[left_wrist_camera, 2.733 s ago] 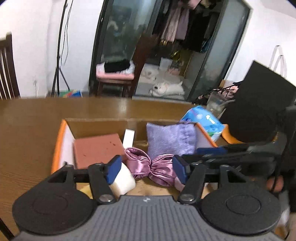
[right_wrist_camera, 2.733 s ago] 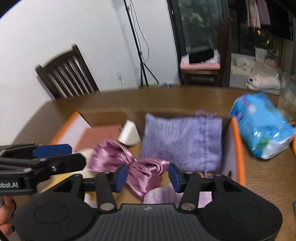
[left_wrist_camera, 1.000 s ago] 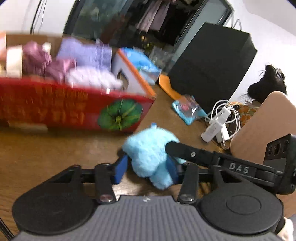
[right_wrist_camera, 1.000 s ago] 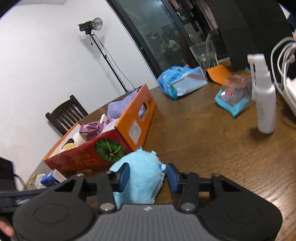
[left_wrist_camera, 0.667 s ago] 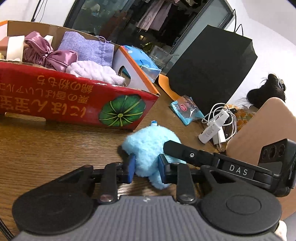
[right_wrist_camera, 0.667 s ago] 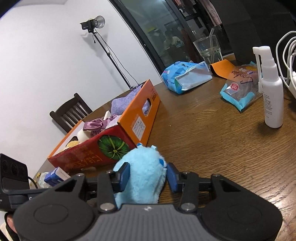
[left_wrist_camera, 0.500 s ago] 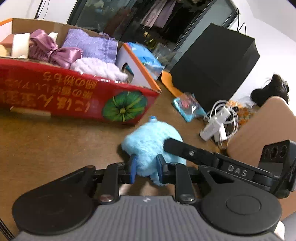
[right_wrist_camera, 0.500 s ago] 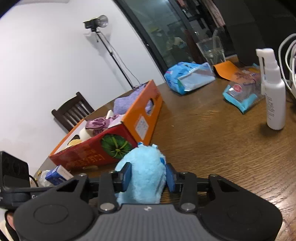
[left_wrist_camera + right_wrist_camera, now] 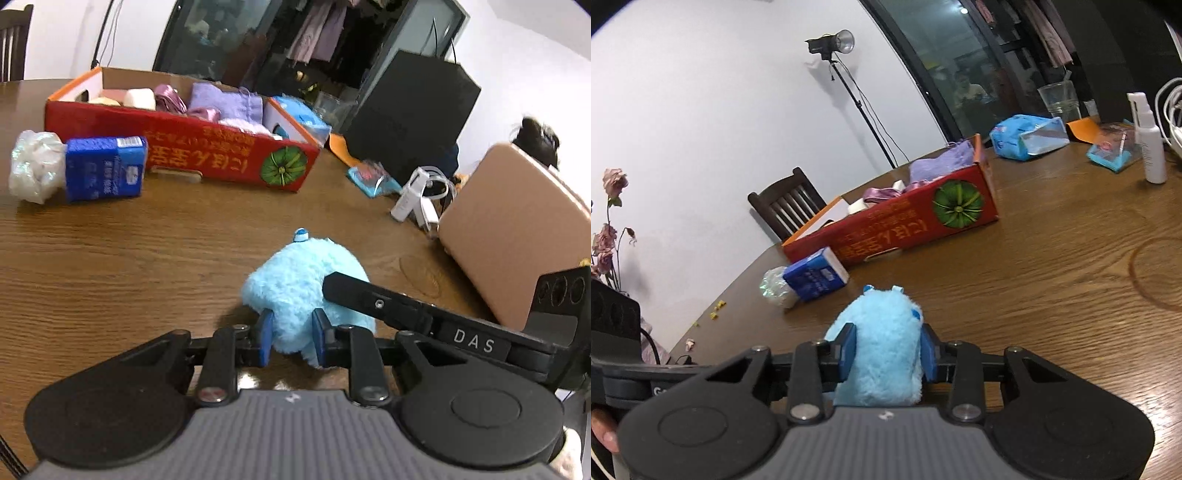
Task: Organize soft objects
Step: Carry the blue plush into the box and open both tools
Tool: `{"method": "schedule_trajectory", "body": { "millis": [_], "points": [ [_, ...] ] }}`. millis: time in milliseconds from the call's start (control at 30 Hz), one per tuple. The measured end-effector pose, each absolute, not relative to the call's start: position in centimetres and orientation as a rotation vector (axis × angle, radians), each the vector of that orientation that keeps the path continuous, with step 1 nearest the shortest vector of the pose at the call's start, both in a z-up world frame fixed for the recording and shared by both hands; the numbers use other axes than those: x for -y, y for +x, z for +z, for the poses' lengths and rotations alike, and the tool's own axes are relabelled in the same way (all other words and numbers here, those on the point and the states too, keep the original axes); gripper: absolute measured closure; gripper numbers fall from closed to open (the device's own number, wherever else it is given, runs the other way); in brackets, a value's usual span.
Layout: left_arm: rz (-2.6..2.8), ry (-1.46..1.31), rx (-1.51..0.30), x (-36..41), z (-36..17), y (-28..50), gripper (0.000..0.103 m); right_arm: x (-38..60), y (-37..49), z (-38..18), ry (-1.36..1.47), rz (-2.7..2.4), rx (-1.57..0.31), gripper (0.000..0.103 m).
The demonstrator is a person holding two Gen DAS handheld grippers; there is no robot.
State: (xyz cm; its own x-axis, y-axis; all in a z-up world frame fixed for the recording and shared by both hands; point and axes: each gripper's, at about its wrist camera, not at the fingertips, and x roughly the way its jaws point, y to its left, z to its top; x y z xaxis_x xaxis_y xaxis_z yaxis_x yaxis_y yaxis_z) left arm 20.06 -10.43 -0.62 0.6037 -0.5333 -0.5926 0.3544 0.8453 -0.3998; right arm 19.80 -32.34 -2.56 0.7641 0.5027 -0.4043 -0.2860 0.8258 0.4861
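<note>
A home: wooden dining table (image 9: pixel 1071 258), chair (image 9: pixel 786 206), hanging clothes (image 9: pixel 317 40).

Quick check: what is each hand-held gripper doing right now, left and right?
Left hand-held gripper: closed on the blue plush toy.
Right hand-held gripper: closed on the same blue plush toy.

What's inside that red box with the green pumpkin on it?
The red box holds a lilac pouch, pink satin fabric, a white block and something pale and fluffy; its bottom is hidden.
</note>
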Motion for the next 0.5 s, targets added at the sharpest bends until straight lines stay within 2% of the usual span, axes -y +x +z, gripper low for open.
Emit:
{"method": "schedule_trajectory", "body": {
  "millis": [233,367,500],
  "points": [
    [-0.581,-0.3,-0.625,8.9,4.0,24.3,0.081,31.7,22.7,2.8,0.354,0.439,-0.449,0.067],
    [-0.57,-0.318,-0.597,7.6,6.7,31.0,0.081,30.8,29.8,6.5,0.307,0.464,-0.433,0.067],
    [-0.521,-0.321,-0.656,6.1,6.9,38.2,0.081,29.4,37.9,7.0,0.322,0.481,-0.511,0.067]
  ]
}}
